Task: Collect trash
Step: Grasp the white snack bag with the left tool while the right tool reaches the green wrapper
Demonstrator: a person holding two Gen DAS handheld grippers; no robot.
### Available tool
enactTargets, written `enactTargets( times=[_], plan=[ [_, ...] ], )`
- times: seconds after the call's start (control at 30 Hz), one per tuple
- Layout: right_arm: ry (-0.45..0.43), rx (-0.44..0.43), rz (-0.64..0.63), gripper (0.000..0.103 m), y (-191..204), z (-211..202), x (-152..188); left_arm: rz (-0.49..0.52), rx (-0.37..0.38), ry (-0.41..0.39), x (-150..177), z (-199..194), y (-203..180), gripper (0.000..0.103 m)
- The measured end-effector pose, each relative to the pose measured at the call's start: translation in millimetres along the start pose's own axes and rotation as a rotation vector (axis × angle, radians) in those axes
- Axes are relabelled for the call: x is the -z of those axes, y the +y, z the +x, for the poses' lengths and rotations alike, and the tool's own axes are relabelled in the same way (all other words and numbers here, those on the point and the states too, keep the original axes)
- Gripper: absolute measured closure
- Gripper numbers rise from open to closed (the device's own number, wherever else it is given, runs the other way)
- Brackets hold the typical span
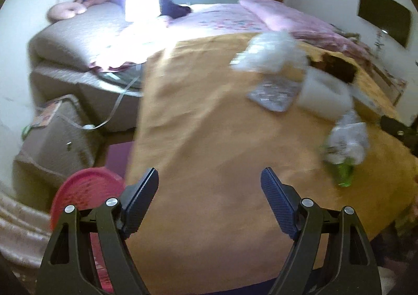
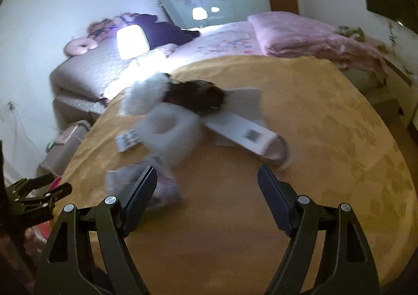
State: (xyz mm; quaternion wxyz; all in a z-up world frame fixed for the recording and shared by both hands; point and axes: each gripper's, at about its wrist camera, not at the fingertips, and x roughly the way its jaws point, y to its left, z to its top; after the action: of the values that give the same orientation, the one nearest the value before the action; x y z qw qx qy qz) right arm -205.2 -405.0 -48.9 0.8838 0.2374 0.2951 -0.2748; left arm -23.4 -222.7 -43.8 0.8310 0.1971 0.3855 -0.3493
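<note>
Both views blurred. Left gripper [image 1: 209, 190]: fingers spread, nothing between them, above the orange blanket [image 1: 203, 117] on the bed. Right gripper [image 2: 207, 188]: fingers spread, empty. Trash lies clustered on the blanket: white foam piece [image 2: 169, 135], crumpled plastic bag [image 2: 159, 185] just beside the right gripper's left finger, green bottle [image 1: 343, 174], flat white box [image 2: 240, 133]. Red bin [image 1: 86, 190] sits beside the bed.

Both wrist views look steeply down, close over the same yellow blanket [image 1: 209, 125].
</note>
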Motion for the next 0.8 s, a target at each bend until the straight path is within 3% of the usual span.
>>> enactTargets(
  times=[0.37,0.63,0.7,0.77,0.8],
  plan=[
    [0.045,0.073,0.023,0.026,-24,24,13,0.199,0.260,-0.069,-19,-4,-95,0.026],
    [0.029,0.077,-0.042,0.014,-15,26,19,0.237,0.312,-0.030,-28,22,-118,0.026],
    [0.032,0.076,-0.054,0.013,-15,26,19,0.226,0.313,-0.024,-29,27,-116,0.033],
    [0.034,0.074,-0.057,0.012,-14,26,19,0.216,0.332,-0.003,-28,30,-113,0.049],
    [0.034,0.074,-0.059,0.012,-14,26,19,0.205,0.346,0.005,-27,32,-110,0.051]
  ],
)
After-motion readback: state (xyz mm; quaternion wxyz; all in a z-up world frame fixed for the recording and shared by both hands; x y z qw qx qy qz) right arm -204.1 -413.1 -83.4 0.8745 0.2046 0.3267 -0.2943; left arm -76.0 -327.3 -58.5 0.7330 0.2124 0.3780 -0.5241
